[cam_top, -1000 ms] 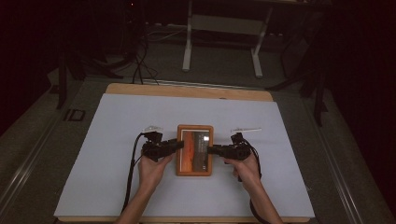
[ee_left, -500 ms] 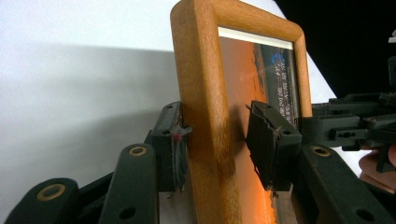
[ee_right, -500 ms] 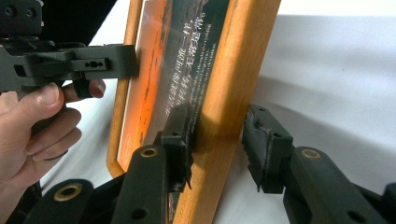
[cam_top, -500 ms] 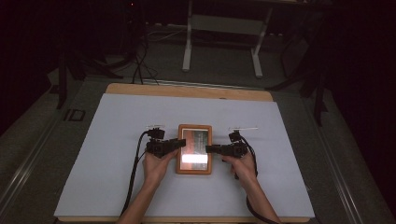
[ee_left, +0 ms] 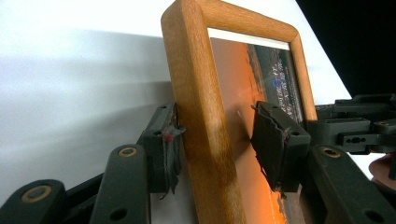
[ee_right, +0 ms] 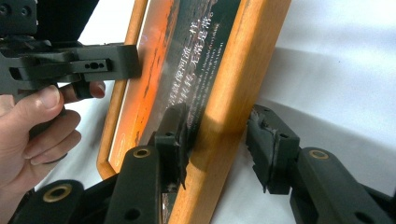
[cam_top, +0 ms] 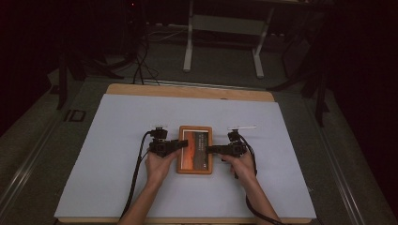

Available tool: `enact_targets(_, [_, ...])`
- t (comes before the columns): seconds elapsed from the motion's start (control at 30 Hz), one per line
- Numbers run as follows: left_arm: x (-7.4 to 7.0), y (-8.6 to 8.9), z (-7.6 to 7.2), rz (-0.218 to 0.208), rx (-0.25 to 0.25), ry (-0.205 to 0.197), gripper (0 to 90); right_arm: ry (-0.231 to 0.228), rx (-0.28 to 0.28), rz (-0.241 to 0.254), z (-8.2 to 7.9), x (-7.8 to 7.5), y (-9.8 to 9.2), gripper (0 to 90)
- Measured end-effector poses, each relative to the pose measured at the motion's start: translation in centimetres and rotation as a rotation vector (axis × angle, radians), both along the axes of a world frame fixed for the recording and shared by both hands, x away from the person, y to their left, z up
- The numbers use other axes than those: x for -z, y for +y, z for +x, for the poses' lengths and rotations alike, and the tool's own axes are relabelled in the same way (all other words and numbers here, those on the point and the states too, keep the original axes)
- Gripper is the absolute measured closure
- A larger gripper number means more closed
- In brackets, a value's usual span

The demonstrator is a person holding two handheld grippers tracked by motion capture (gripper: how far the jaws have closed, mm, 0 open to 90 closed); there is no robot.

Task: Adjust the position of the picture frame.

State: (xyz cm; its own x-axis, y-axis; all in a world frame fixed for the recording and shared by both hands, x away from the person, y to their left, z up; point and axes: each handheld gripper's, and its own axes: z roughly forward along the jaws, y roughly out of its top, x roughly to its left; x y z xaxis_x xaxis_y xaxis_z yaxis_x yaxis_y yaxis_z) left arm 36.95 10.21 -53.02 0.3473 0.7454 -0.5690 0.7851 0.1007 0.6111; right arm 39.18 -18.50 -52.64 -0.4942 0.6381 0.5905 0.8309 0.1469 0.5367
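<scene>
On the white-covered tabletop (cam_top: 117, 140), a wooden picture frame (cam_top: 195, 149) is lying flat near centre. Both forearms are reaching in from six o'clock; left tongs (cam_top: 184, 144) and right tongs (cam_top: 210, 149) have just been opening, straddling its side rails unclamped.

A: What carries everything?
B: A wooden table (cam_top: 141, 89), almost fully covered by a white sheet (cam_top: 112, 140).
A: And on the sheet?
B: A wooden picture frame (cam_top: 195, 150) lies flat, midway between left and right edges, nearer the front edge.
</scene>
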Motion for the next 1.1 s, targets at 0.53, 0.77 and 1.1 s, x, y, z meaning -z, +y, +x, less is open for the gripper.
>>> enact_targets(0.53, [-0.9, -0.1, -0.4, 0.021, 0.007, -0.064, 43.1, -0.075, -0.001, -0.040, -0.6, -1.0, -0.9, 52.7])
enact_targets(0.77, [-2.0, 0.0, -1.5, 0.155, 0.006, -0.119, 41.7, -0.159, -0.017, -0.099, -1.2, -2.2, -1.6, 51.2])
enact_targets(1.1, [-3.3, 0.7, -3.4, 0.210, -0.003, -0.198, 41.5, -0.318, -0.053, -0.271, -2.1, -3.9, -1.1, 52.9])
